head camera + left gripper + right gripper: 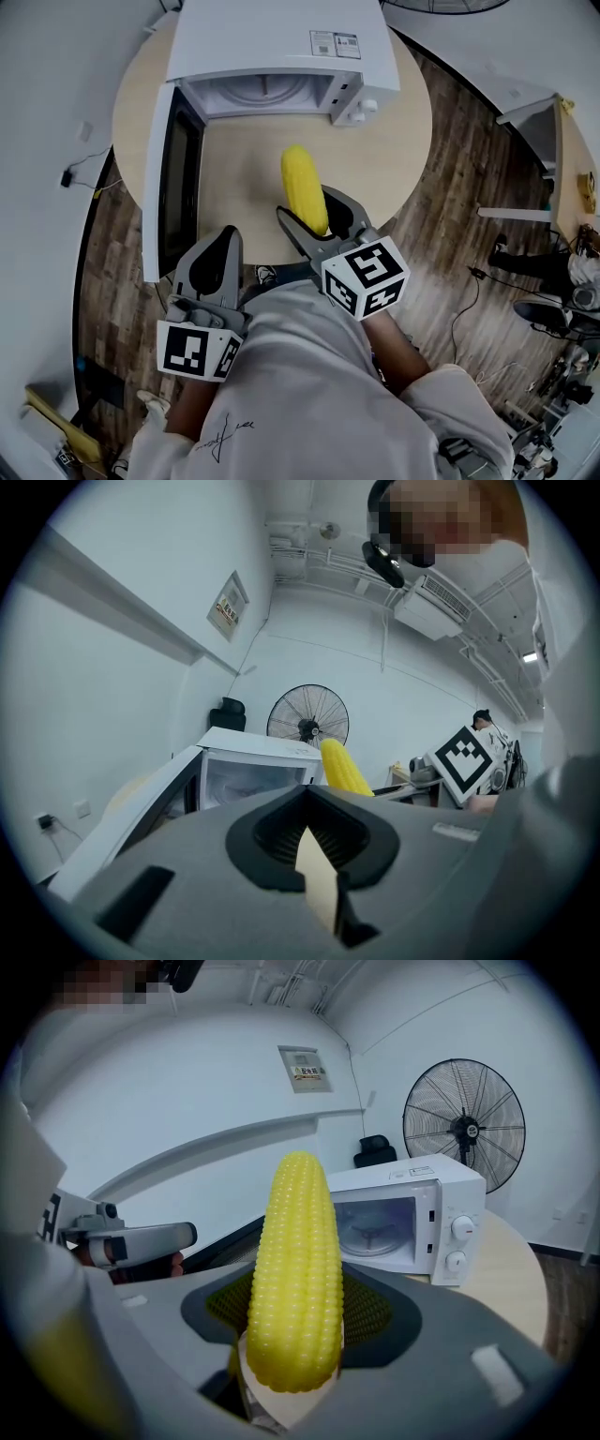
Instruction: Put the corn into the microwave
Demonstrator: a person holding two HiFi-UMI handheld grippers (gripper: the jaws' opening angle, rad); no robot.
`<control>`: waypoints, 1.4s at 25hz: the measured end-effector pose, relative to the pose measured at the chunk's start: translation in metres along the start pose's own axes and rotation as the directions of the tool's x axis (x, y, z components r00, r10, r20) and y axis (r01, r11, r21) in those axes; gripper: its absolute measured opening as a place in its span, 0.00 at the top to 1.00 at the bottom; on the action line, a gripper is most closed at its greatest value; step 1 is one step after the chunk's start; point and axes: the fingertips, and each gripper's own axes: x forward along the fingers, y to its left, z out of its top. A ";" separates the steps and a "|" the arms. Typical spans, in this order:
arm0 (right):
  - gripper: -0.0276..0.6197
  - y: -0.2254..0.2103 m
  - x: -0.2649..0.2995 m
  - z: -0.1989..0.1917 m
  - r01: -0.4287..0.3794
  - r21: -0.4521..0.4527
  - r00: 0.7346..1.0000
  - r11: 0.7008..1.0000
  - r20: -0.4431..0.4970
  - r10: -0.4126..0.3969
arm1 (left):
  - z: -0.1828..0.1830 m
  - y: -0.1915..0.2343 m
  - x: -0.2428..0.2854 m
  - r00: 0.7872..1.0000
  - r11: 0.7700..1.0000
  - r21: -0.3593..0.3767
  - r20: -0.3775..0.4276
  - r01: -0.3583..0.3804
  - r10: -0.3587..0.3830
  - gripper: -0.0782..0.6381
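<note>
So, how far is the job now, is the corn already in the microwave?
Not yet. Done: the microwave door stands open, and the right gripper is closed on the corn. In hand: the corn is held over the table, in front of the microwave, not yet inside. Left: carry it in, set it down, release. The left gripper is shut and empty.

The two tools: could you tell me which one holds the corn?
The right tool, shut on the corn facing the microwave; the left tool is shut and empty.
</note>
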 end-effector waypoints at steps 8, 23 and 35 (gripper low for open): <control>0.55 -0.008 0.021 -0.003 -0.013 -0.020 0.999 1.000 -0.036 0.012 | -0.002 0.006 0.005 1.000 1.000 0.020 -0.017 -0.019 0.019 0.90; 0.55 -0.038 0.060 -0.007 -0.006 -0.037 0.997 0.999 -0.075 0.003 | -0.007 0.011 0.025 0.998 1.000 0.005 -0.046 -0.030 0.030 0.90; 0.55 -0.074 0.102 -0.019 0.017 -0.039 0.992 0.999 -0.124 -0.022 | -0.003 0.029 0.031 0.995 0.996 -0.020 -0.044 -0.088 0.087 0.91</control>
